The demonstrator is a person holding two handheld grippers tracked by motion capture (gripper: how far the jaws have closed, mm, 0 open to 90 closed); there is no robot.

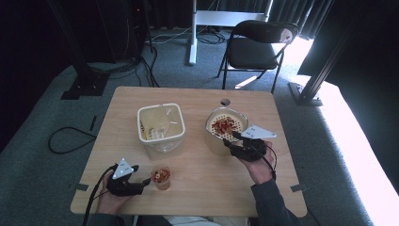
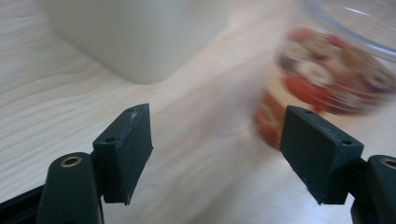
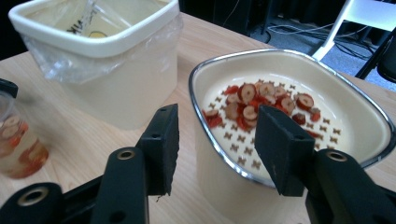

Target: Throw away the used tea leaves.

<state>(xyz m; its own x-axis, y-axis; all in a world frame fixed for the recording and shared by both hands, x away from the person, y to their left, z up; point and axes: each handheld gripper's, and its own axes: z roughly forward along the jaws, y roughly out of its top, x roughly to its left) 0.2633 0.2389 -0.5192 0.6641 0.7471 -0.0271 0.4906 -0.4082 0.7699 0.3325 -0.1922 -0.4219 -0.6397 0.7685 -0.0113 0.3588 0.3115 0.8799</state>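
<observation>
Left gripper point(image 1: 147, 181) at near left of tabletop point(image 1: 197, 193), jaws apart and empty, just left of the cup point(image 1: 161, 177); cup holds red and pale slices and stands near the middle. Right gripper point(image 1: 229, 139) at the near rim of the strainer pot point(image 1: 225, 128), jaws apart straddling the rim, pads not pressing. Red slices point(image 3: 254, 103) lie on the strainer. Lined bin point(image 1: 160, 128) sits left of pot.

My right tongs point(image 3: 212, 149) straddle the near rim of the cream steel-rimmed strainer pot point(image 3: 345, 100) of red fruit slices point(image 3: 261, 105), jaws apart; cream plastic-lined bin point(image 3: 100, 51) at ten o'clock.
</observation>
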